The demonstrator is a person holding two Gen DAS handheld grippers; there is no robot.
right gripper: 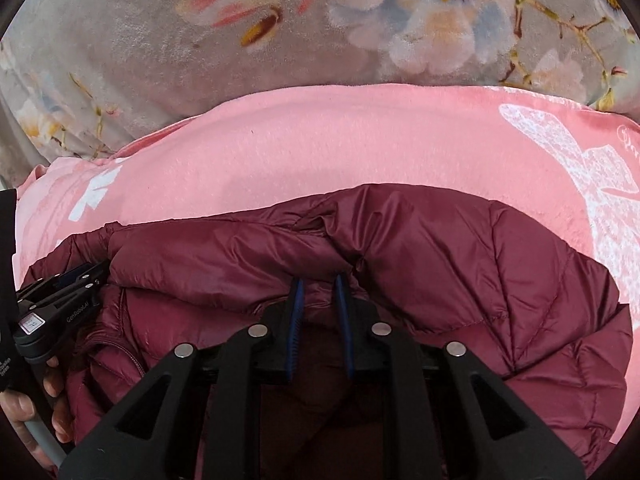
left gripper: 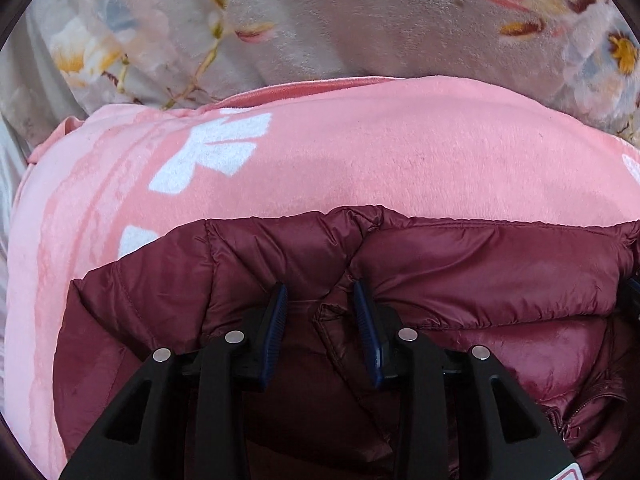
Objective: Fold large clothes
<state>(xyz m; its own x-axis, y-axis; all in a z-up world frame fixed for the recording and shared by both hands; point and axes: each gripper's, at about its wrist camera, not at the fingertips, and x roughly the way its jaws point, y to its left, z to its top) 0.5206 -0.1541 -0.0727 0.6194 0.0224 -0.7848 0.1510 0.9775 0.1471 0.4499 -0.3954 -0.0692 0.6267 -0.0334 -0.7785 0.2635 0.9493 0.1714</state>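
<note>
The left gripper [left gripper: 320, 292] stands partly open over the maroon puffer jacket [left gripper: 460, 264]; its blue pads [left gripper: 280, 316] sit either side of a puckered fold near the jacket's upper edge, with a clear gap between them, so the cloth lies between the jaws but is not pinched. The right gripper [right gripper: 319, 286] has its jaws much closer together, pads [right gripper: 296, 312] nipping a ridge of the same jacket's folded edge (a firm little clamp, as far as I can see). From the right wrist view the left gripper also shows at the picture's left border, with a person's hand [right gripper: 32, 408] around its handle.

Count: two grippers, one jacket, lying bunched on one pink blanket [left gripper: 360, 148] printed with white shapes, and behind that one grey floral blanket [right gripper: 160, 52].
</note>
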